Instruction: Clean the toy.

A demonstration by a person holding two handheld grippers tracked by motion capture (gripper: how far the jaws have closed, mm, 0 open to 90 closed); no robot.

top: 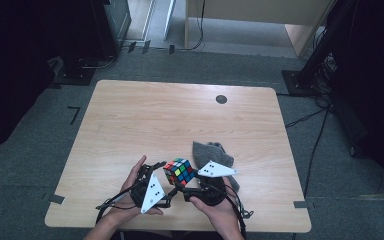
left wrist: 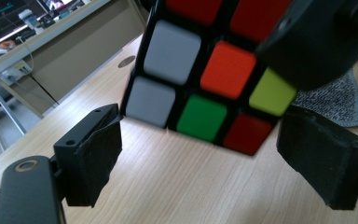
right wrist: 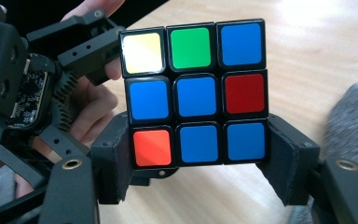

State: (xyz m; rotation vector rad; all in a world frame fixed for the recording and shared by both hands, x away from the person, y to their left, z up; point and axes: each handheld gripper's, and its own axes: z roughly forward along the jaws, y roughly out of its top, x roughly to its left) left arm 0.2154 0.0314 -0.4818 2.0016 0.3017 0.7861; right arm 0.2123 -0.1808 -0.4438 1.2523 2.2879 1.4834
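Right gripper view: your right gripper (right wrist: 198, 161) pinches the cube (right wrist: 193, 93) by its bottom row.
Left gripper (left wrist: 205, 163): jaws spread, cube untouched.
Cloth (top: 215, 155): beside cube.

A crumpled grey knitted cloth (top: 215, 152) lies on the light wooden desk (top: 145, 115), right of centre; a small dark round disc (top: 221, 99) sits near the far edge.

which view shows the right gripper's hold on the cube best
The right gripper view: the right gripper has its pads pressed on both sides of the cube, on its bottom row. The high view shows the cube small between the hands. The left gripper view shows another face, partly covered.
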